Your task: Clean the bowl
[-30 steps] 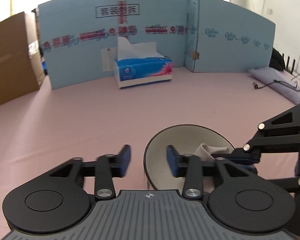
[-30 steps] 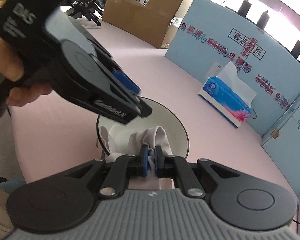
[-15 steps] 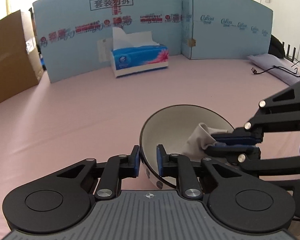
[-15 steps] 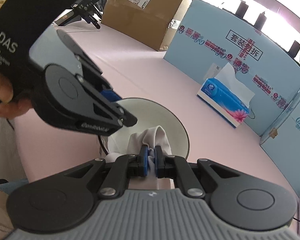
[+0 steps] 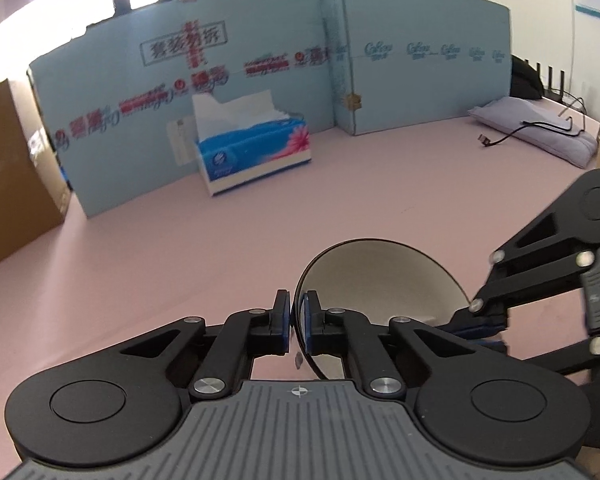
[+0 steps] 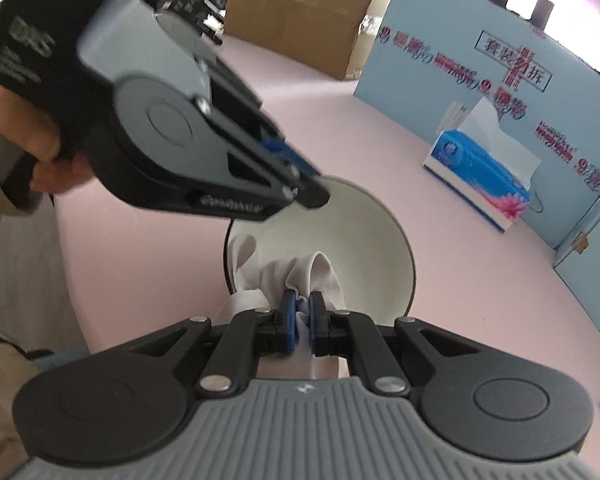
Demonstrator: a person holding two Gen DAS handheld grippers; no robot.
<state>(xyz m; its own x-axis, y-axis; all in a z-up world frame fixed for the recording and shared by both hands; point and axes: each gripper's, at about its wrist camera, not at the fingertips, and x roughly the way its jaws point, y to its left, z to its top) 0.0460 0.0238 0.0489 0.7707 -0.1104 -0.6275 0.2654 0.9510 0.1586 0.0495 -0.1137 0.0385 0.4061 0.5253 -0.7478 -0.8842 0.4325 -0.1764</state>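
We see a pink desk (image 5: 260, 208) with a bowl (image 5: 380, 276) as our landmark: pale inside, dark at the rim, tipped up on edge so its opening faces the far side of the desk.

The left claw (image 5: 298, 322) is clamped on the bowl's near rim, one blue pad inside the wall and one outside. Its jaws have just been closing, with the rim between them. In the right wrist view the same claw (image 6: 300, 184) reaches the bowl's (image 6: 340, 240) top edge from the upper left, held by a hand (image 6: 28, 140) at the frame's left.

The right claw (image 6: 300, 320) is pinched tight on a white cloth (image 6: 312, 272), which bunches up inside the bowl, against its lower wall. In the left wrist view this claw (image 5: 478, 326) enters the bowl from the right; the cloth is hidden there.

Beyond the bowl, well apart, a blue tissue box (image 5: 254, 156) stands before a light blue cardboard screen (image 5: 420, 64). Left of the screen is a brown carton (image 5: 12, 168). Far right of the bowl, a black cable (image 5: 540, 128) lies over a pale lilac bundle (image 5: 536, 132).
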